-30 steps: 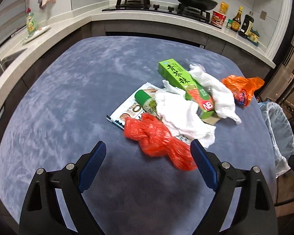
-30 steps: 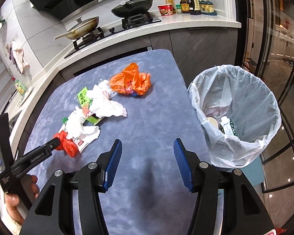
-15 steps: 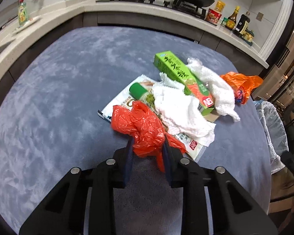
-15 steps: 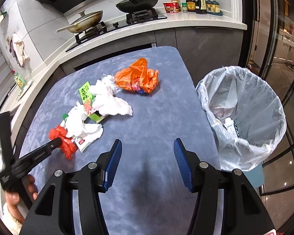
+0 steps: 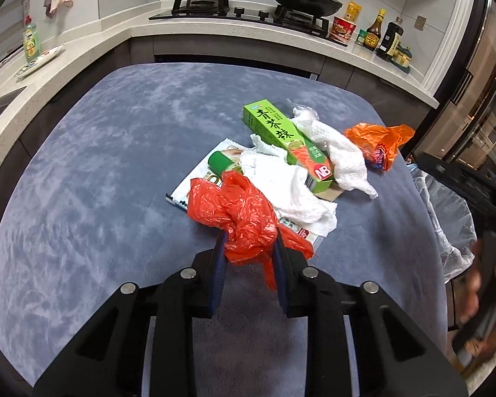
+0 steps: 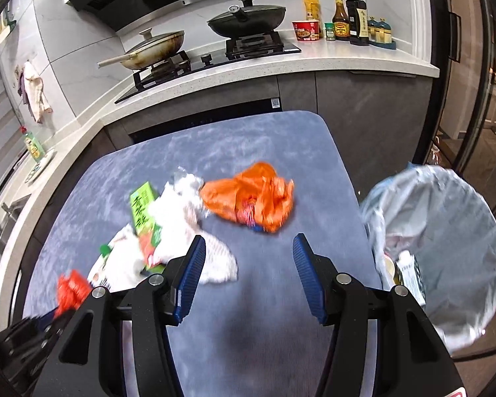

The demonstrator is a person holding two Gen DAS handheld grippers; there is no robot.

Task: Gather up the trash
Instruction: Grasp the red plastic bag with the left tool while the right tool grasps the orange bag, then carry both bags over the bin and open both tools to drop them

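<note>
Now the left gripper (image 5: 249, 248) is clenched on the red plastic bag (image 5: 238, 213), right gripper (image 6: 246, 251) gaping empty, with the green carton (image 5: 286, 142), paper towels (image 5: 291, 192) and orange bag (image 6: 251, 197) left for the lined bin (image 6: 446, 264).

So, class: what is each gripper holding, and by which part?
The left gripper pinches the red bag by its near, bunched end. The right gripper is open and holds nothing.
</note>
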